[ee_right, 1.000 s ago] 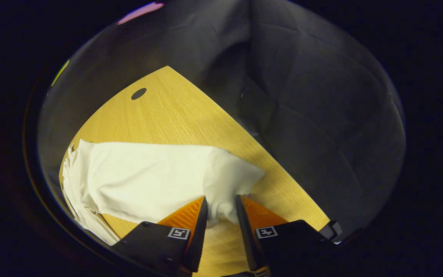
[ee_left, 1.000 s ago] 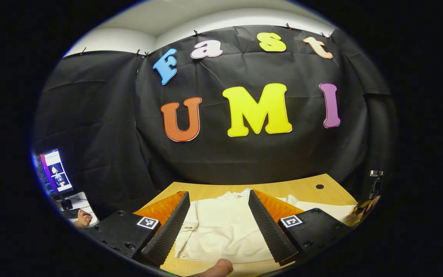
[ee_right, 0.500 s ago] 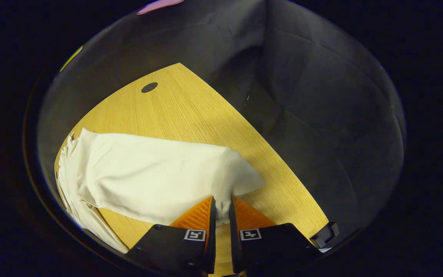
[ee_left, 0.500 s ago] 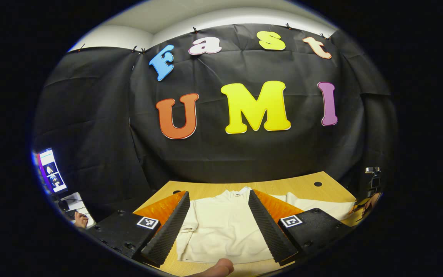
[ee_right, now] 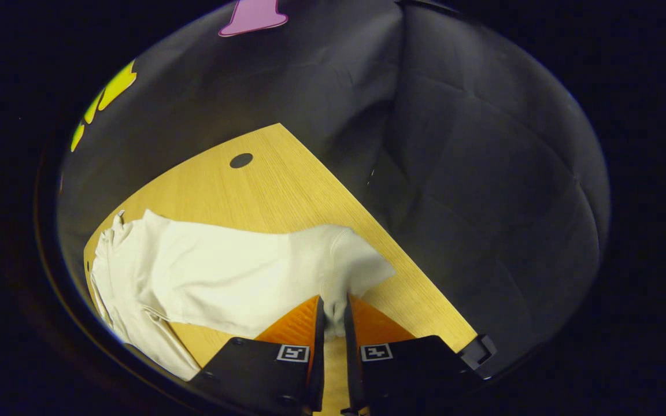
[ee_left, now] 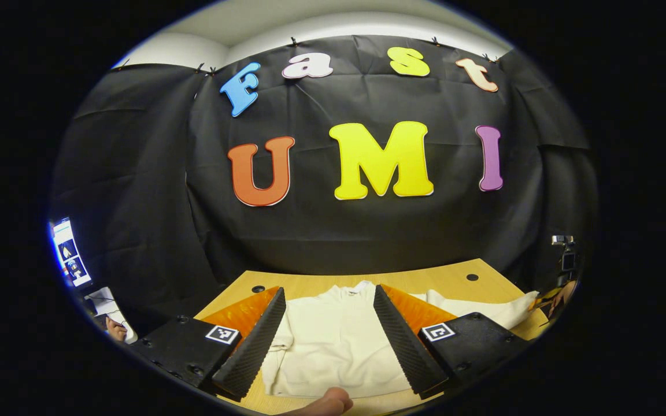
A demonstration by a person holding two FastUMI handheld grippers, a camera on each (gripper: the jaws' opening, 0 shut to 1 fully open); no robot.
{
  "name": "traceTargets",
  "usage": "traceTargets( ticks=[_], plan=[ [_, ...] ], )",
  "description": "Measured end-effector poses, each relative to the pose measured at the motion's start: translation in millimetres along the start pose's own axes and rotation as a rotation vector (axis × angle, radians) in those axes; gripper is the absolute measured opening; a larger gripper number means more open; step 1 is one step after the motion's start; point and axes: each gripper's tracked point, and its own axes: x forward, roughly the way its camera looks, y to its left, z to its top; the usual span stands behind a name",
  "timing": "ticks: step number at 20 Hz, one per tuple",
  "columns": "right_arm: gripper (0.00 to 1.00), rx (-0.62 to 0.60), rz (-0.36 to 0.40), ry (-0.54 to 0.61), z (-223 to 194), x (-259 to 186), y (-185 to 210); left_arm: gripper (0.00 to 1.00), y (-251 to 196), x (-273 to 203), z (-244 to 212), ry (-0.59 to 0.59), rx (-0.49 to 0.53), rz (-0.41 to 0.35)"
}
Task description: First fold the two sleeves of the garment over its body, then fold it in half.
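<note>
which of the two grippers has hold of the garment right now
The right gripper: its fingers are pinched on the sleeve cuff. The left gripper hangs open above the garment's body.

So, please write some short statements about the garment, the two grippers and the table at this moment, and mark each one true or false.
1. The right gripper is shut on the cuff end of the sleeve. True.
2. The left gripper is closed on the garment. False: its fingers stand wide apart above the garment's body, gripping nothing.
3. The garment is dark blue. False: it is cream-white.
4. The garment lies on a wooden table that has a round dark hole in its top. True.
5. The sleeve held by the right gripper is already folded over the body. False: it lies stretched out sideways on the table.
</note>
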Motion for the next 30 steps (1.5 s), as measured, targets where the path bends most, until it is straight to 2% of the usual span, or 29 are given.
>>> traceTargets(
  ticks=[2, 6, 10, 13, 14, 19, 25, 30],
  plan=[
    [0.15, -0.008, 0.022, -0.019, 8, -16, 13, 0.99, -1, 0, 1, -0.012, -0.017, -0.033],
    [0.17, -0.053, 0.076, -0.065, 25, -44, 57, 0.99, 15, 5, -1, -0.015, -0.024, -0.045],
    [0.18, -0.175, 0.118, -0.125, 36, -68, 110, 0.99, 29, 5, -4, -0.016, -0.050, -0.062],
    [0.17, -0.223, 0.161, -0.160, 35, -86, 154, 0.99, 45, 5, -6, -0.019, -0.052, -0.051],
    [0.03, -0.235, 0.174, -0.164, 35, -90, 170, 0.99, 52, 5, -8, -0.018, -0.057, -0.046],
    [0.05, -0.312, 0.261, -0.185, 26, -117, 255, 0.99, 91, 0, -20, -0.008, -0.068, -0.004],
    [0.05, -0.420, 0.377, -0.177, -19, -149, 380, 0.99, 151, -10, -41, -0.003, -0.069, 0.066],
    [0.05, -0.524, 0.455, -0.154, -76, -176, 481, 0.99, 193, -19, -65, 0.023, -0.046, 0.098]
  ],
)
